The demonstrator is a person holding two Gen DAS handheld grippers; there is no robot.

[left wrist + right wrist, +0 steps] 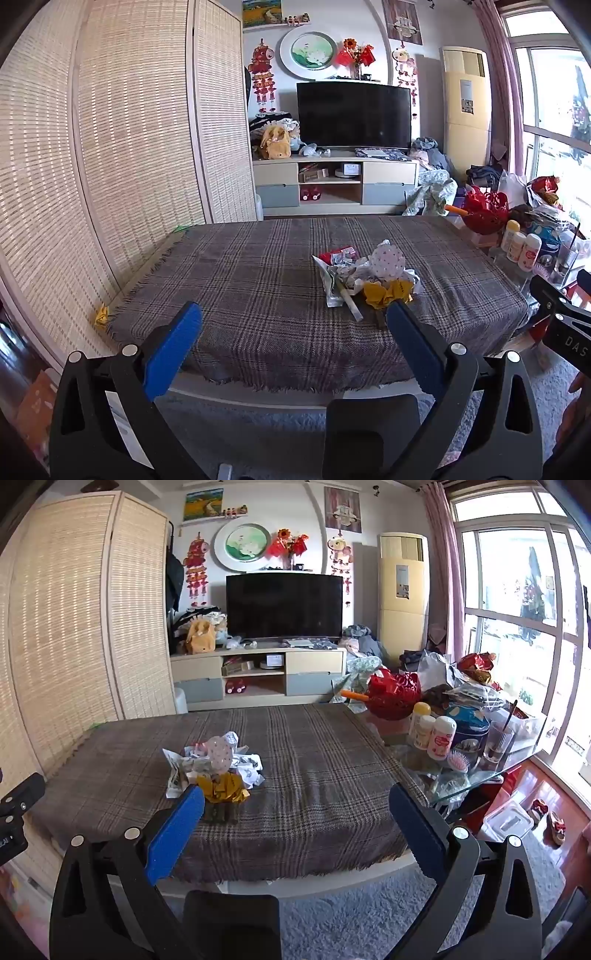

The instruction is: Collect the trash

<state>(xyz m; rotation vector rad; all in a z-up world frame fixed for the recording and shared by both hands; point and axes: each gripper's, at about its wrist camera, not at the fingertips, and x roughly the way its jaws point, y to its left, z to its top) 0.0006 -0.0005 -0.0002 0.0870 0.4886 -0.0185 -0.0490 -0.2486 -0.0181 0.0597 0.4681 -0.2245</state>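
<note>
**Me:** On the table (229, 280) under its brown checked woollen cloth, the heap of crumpled paper and wrappers (365, 277) sits alone. From my left fingers (295, 317) it lies at about one o'clock, just past the right blue pad. From my right fingers (295, 805) it is at about eleven o'clock, beside the left blue pad.

**Helper:** Are you holding anything?

**Me:** No. Both pairs stand spread wide with only cloth between them, and both point down at a slant toward the table.

**Helper:** What is in the heap?

**Me:** A crumpled yellow foil wrapper (223, 790) at the near edge, a white dotted paper ball (219, 755) on top, printed white scraps around them, a red packet (338, 254) at the back, and a white paper stick (351, 304) poking toward me.

**Helper:** How would you begin?

**Me:** I judge the yellow foil is the easiest first piece, being nearest. I would bring one pair round to face it squarely, come in low so a pad slides under its edge, and close gently; foil and paper crush and may slip. The other pair could steady the pile so the loose scraps do not scatter. I see no bin in either view, so where it all goes I cannot tell.
</note>
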